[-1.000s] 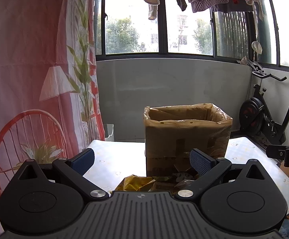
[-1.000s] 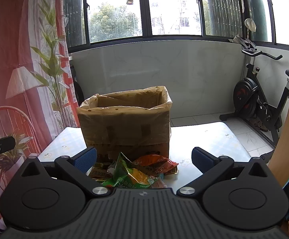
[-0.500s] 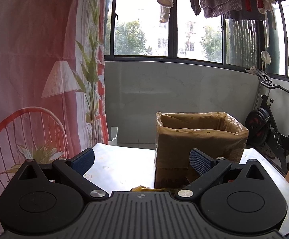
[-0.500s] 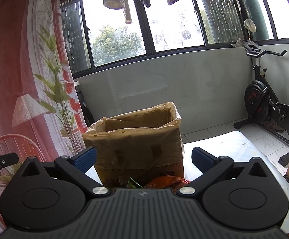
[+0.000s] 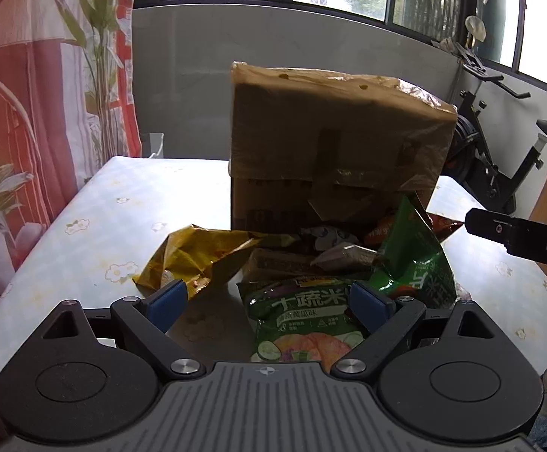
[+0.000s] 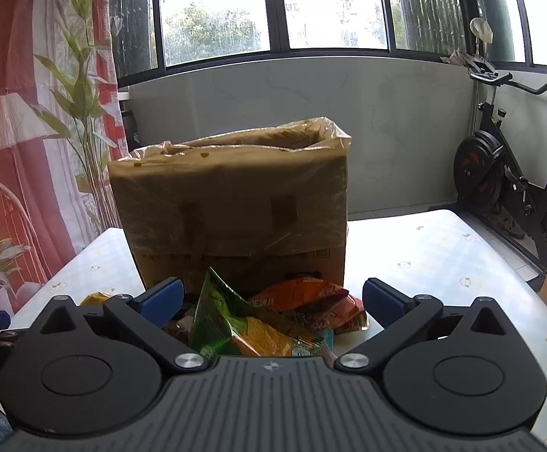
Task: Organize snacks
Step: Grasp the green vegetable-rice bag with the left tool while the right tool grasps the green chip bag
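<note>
A pile of snack packets lies on the table in front of a tall cardboard box (image 5: 333, 143) (image 6: 235, 203) lined with a plastic bag. My left gripper (image 5: 267, 301) hangs low over the pile, its jaws closing. A flat green packet (image 5: 299, 320) lies between its blue pads, and the pads do not press on it. A crumpled gold packet (image 5: 194, 256) sits by the left finger. My right gripper (image 6: 271, 299) is open over an upright green packet (image 6: 217, 316) and an orange packet (image 6: 299, 297), touching neither.
The table (image 5: 122, 207) (image 6: 442, 256) has a pale flowered cloth. A printed curtain (image 5: 28, 94) hangs to the left and an exercise bike (image 6: 499, 173) stands at the right. The right gripper's body (image 5: 518, 233) reaches in from the right edge of the left wrist view.
Both grippers have dropped toward the table and the snack pile. The left one has tipped downward, its pads stand slightly closer together, and the green packet now lies between them.
</note>
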A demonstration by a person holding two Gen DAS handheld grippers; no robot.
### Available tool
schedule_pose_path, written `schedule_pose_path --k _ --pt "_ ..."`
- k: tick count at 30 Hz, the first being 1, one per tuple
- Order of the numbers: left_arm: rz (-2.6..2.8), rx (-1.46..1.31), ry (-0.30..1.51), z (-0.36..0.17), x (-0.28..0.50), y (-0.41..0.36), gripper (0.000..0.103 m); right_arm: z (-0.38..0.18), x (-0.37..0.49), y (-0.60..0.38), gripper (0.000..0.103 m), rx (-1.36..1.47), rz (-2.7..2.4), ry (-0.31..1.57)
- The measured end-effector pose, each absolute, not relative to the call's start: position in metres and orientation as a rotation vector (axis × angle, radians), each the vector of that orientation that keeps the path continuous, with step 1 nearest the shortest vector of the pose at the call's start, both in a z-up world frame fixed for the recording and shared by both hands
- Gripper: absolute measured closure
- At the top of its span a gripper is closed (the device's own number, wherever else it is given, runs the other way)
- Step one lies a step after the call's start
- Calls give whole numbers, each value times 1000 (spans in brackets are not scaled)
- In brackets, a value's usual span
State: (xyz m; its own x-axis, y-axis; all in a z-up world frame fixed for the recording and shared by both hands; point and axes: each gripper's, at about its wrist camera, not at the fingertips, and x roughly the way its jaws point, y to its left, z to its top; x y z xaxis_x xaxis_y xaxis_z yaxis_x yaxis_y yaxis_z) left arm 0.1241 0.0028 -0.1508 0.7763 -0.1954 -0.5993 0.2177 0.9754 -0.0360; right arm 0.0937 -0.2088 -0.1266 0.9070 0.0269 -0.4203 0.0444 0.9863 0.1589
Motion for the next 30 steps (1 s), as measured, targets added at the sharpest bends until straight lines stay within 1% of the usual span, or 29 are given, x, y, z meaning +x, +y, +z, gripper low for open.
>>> schedule_pose_path --k 6,14,19,20,21,23,24,27,30 --pt "-286 2 737 -187 139 -12 9 -152 93 -216 0 183 -8 498" --pt "-276 -29 821 -223 153 -9 6 -158 91 -221 0 212 5 506" --pt "-293 -14 814 -229 153 -10 4 -162 93 -223 0 248 15 541" --pt "-300 -14 815 -230 153 -9 6 -163 94 -223 0 258 23 546" --pt "-310 -9 815 -227 152 -8 16 -164 96 -222 0 271 38 551" --pt "-349 -22 802 -223 149 -6 29 -167 101 -220 0 292 60 567" --pt "-354 -11 791 -220 146 -9 32 -168 104 -219 0 302 67 573" --pt "-343 18 768 -212 134 -11 36 -172 118 -220 0 359 72 593" --pt "-320 6 776 -206 132 -3 37 -179 131 -223 0 427 66 620"
